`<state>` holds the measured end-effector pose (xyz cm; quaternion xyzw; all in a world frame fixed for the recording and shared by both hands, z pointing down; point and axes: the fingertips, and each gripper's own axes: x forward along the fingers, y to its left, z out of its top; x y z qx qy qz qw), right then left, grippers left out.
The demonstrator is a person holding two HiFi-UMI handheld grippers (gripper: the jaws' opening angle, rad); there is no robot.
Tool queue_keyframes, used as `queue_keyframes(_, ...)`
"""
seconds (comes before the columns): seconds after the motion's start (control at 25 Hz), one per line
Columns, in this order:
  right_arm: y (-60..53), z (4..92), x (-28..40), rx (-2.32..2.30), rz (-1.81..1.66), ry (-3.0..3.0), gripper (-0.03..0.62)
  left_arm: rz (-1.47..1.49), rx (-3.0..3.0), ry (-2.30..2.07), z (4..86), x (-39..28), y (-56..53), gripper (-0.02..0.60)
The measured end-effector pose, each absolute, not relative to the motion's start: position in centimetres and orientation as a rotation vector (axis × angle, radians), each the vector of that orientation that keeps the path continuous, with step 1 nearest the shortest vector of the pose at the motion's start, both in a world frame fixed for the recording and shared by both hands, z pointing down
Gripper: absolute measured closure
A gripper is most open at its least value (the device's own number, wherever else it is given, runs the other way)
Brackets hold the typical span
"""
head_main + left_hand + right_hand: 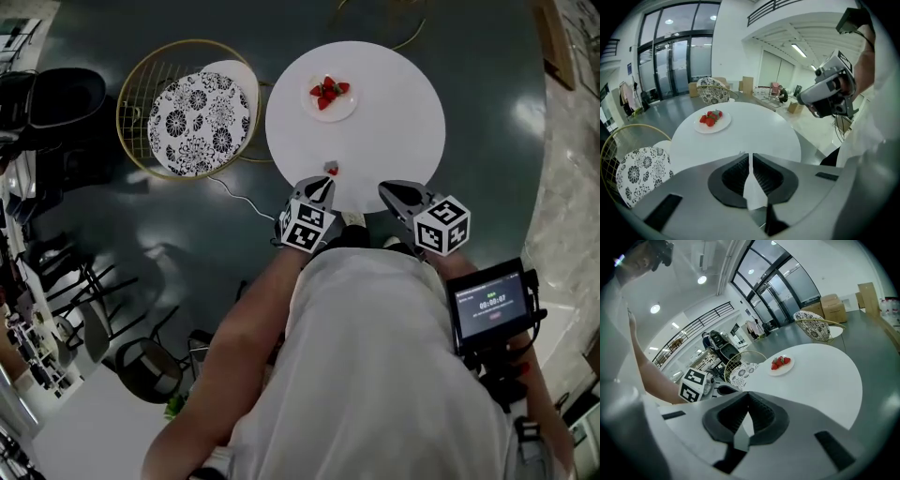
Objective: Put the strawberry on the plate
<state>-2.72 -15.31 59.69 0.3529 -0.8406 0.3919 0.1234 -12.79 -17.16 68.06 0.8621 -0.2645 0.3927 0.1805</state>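
Note:
A small white plate [348,110] with several strawberries [326,92] sits toward the far side of the round white table [394,122]. One loose strawberry [331,169] lies near the table's front edge, just ahead of my left gripper [324,181]. That gripper is shut and holds nothing. My right gripper [385,188] hovers over the front edge to the right, also shut and empty. In the left gripper view the closed jaws [750,157] point at the plate [701,127]; the loose strawberry is hidden there. The right gripper view shows shut jaws [748,402] and the plate [783,370] beyond.
A gold wire chair [131,89] with a black-and-white floral cushion [199,122] stands left of the table. A white cable [239,197] runs on the dark floor by it. Black chairs [56,103] crowd the far left. A device with a lit screen [489,305] hangs at the person's right side.

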Motion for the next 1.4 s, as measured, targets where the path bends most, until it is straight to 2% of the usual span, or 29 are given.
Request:
queue_keyframes(0.16,-15.0,60.2,-2.3,1.068,1.167,-2.427,0.586,1.197,2.459,-0.704,68.9,-12.3,-18.0,0.572)
queue_keyframes(0.2,-14.9,60.3,-2.2,1.08,1.173,-2.42,0.586,1.218,2.465,-0.691,69.1,-12.3,-18.2,0.563)
queue_keyframes(0.24,-14.8,60.3,-2.1,1.092,1.178,-2.415,0.586,1.24,2.471,-0.677,69.3,-12.3,-18.3,0.523)
queue_keyframes(0.64,-13.8,60.2,-0.4,1.223,1.193,-2.37,0.586,1.452,2.5,-0.506,71.6,-11.9,-18.8,0.443)
queue_keyframes(0.96,-13.0,61.0,0.6,1.284,1.224,-2.342,0.586,1.608,2.448,-0.436,73.7,-12.0,-19.3,0.442)
queue_keyframes(1.4,-13.5,60.8,1.2,1.319,1.21,-2.332,0.586,1.593,2.428,-0.384,74.3,-12.0,-19.1,0.463)
